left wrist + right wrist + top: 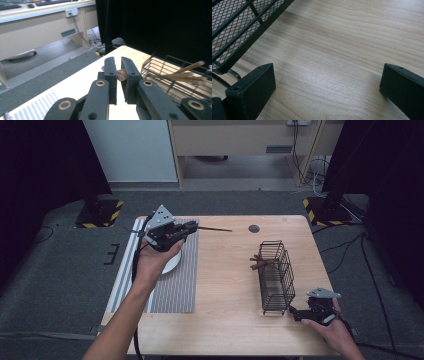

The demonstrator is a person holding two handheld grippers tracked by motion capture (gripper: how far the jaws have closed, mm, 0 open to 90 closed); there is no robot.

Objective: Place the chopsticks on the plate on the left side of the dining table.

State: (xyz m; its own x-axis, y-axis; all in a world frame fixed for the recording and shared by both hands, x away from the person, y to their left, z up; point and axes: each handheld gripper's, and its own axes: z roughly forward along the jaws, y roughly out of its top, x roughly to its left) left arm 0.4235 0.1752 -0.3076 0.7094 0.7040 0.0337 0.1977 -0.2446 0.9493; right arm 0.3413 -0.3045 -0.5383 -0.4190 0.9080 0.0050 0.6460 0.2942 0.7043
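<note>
A: High view: we see the left gripper over the striped mat, fingers pinching a thin brown stick.

B: And the right gripper sits beside the wire basket on the desk, fingers spread wide, holding nothing.

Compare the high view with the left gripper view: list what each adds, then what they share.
High view adds: the white plate and the open right claw beside the wire basket. Left gripper view adds: the stick seen end-on, pinched between the jaws, and a socket box in the background. Shared: left claw, stick, basket of brown sticks, striped mat, wooden table.
</note>
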